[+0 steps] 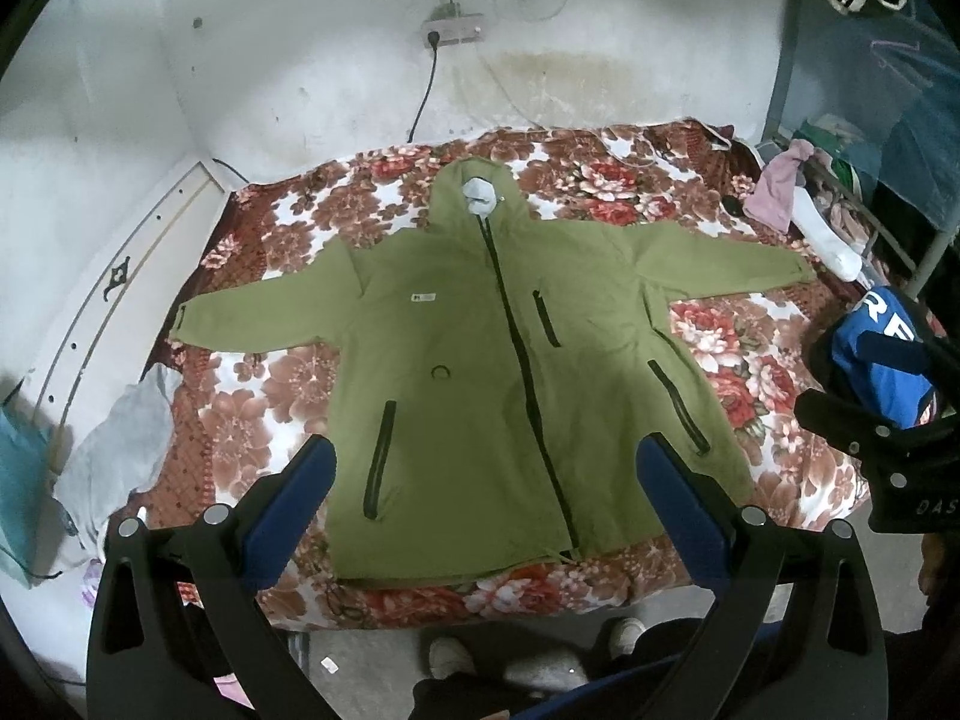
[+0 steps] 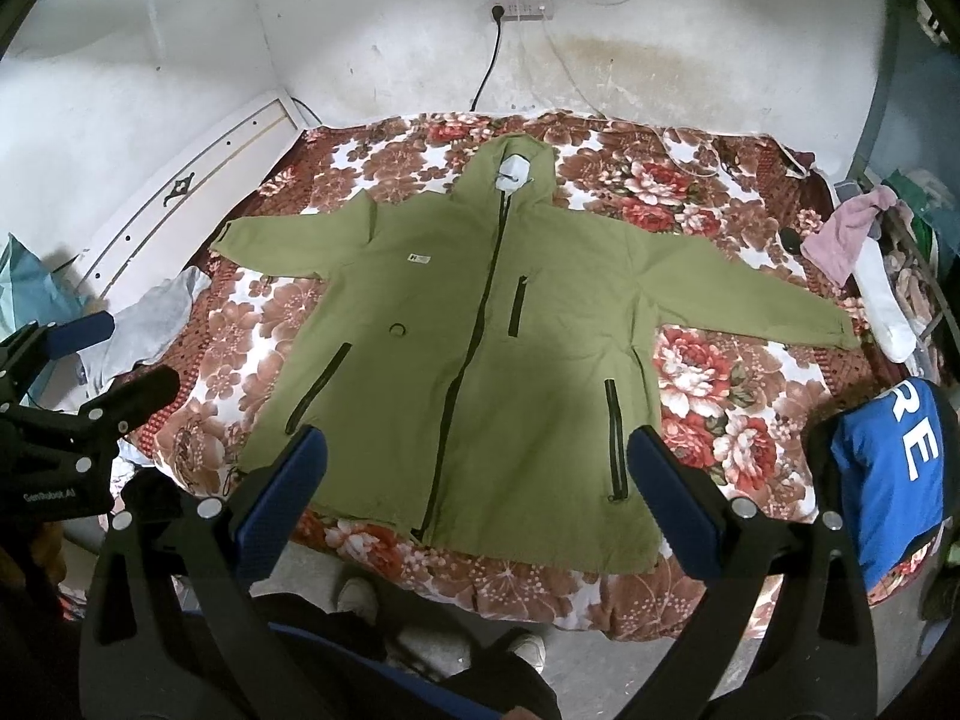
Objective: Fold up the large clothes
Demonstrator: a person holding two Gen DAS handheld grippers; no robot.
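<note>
1. Left wrist view: olive-green hooded zip jacket [image 1: 480, 360] lies flat, sleeves spread, mid floral bedspread [image 1: 750, 348].
2. Left gripper [image 1: 486, 498] and right gripper [image 2: 477, 486] both hover wide open, empty.
3. Looks light, floppy, maybe slick; I'd grab sleeve cuffs.

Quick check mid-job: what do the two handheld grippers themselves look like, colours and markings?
Both match: the left gripper and right gripper have black frames with slotted cut-outs, silver round bolts and blue pads lining the jaws. The left's body carries white "GenRobot.AI" lettering in the right wrist view; the right's shows partial white letters in the left wrist view.
</note>
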